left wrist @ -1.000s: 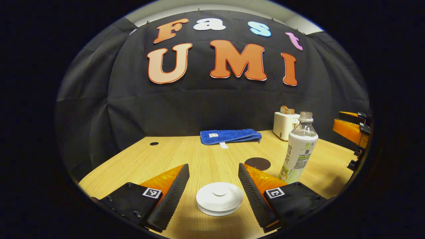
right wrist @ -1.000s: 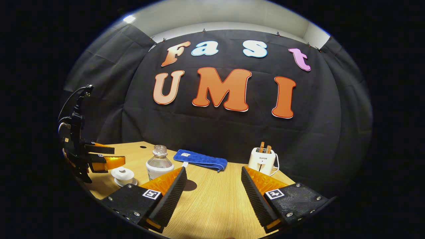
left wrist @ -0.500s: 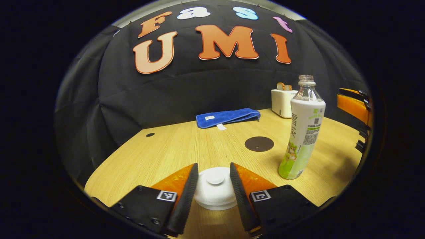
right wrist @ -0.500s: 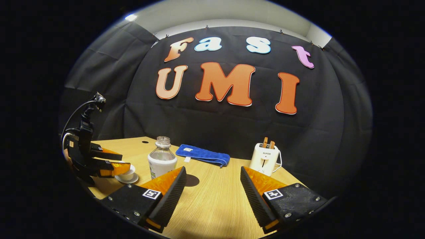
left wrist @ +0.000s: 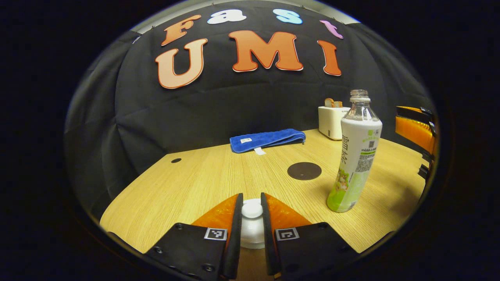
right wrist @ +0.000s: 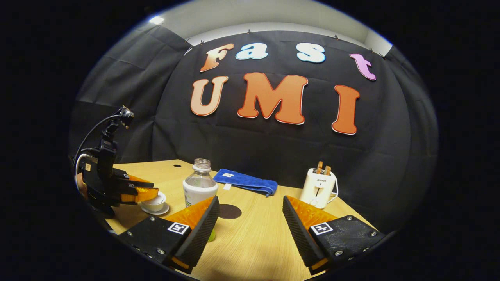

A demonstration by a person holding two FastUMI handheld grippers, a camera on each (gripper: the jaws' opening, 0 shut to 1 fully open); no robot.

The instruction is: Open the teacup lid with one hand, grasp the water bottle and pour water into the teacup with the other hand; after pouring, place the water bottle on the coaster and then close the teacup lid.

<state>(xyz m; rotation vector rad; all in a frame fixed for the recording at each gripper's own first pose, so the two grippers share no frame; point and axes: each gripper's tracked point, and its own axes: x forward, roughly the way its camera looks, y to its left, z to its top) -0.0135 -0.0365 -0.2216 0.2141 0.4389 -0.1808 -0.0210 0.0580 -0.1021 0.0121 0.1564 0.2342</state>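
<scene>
1. Left gripper view: left gripper (left wrist: 251, 212) is clamped on the knob of the teacup lid (left wrist: 252, 222), low on the table (left wrist: 187, 187).
2. Right gripper (right wrist: 250, 218) gapes wide, holding nothing; water bottle (right wrist: 200, 185) stands upright by its left finger.

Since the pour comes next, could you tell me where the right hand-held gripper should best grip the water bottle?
Probably the labelled body of the water bottle, from the side: it stands upright, straight-walled below a narrowing shoulder, and the open right hand-held gripper is level with it.
</scene>
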